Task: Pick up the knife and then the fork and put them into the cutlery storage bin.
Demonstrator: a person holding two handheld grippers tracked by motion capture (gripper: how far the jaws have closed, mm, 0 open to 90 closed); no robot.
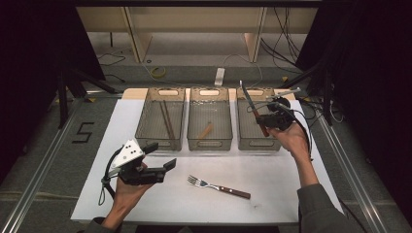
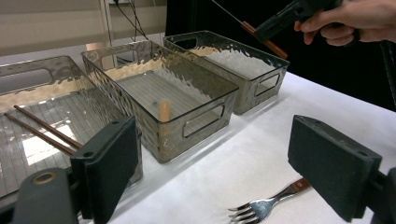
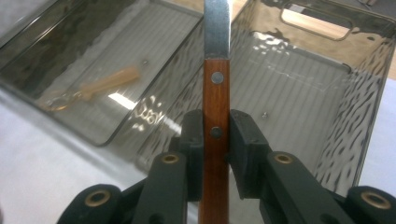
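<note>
R gripper (image 3: pixel 215 135) clamping knife (image 3: pixel 216 93) over right bin (image 3: pixel 327 70)

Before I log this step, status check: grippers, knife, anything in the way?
Right gripper shut on knife, over right bin. Left gripper open, holding nothing. Fork on table, clear of path.

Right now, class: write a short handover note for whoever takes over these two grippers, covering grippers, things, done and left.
Right gripper: shut on the knife by its wooden handle, above the right bin.
Left gripper: open, holding nothing, near the fork.
Chopsticks lie in the left bin; a wooden-handled utensil lies in the middle bin.
Done: those two binned.
Left: probably put the knife in the right bin, then bin the fork.
</note>
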